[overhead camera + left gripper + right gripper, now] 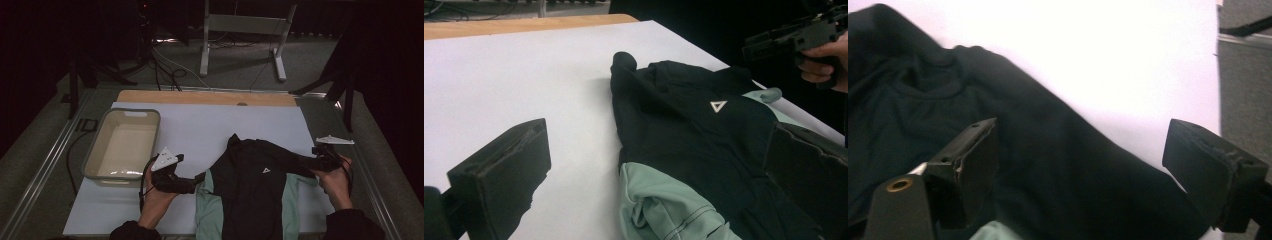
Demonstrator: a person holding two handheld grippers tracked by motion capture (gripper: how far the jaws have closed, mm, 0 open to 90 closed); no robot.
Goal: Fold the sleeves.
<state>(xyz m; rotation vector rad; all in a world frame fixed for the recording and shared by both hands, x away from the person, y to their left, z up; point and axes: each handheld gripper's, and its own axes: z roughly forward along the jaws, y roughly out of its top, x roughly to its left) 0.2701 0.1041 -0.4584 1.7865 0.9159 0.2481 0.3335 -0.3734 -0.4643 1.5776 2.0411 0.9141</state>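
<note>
Black and mint-green shirt (257, 192) lies flat at the near edge of the white bench (200, 127), small triangle logo facing up. Left claw (196, 181) is at the shirt's left sleeve, jaws spread wide. Right claw (306, 162) is over the black right sleeve, jaws also apart; contact with the cloth is hard to confirm. Beige tub (95, 159) sits just left.

Jacket (260, 185) lies on table (210, 125), right of tub (122, 145).
</note>
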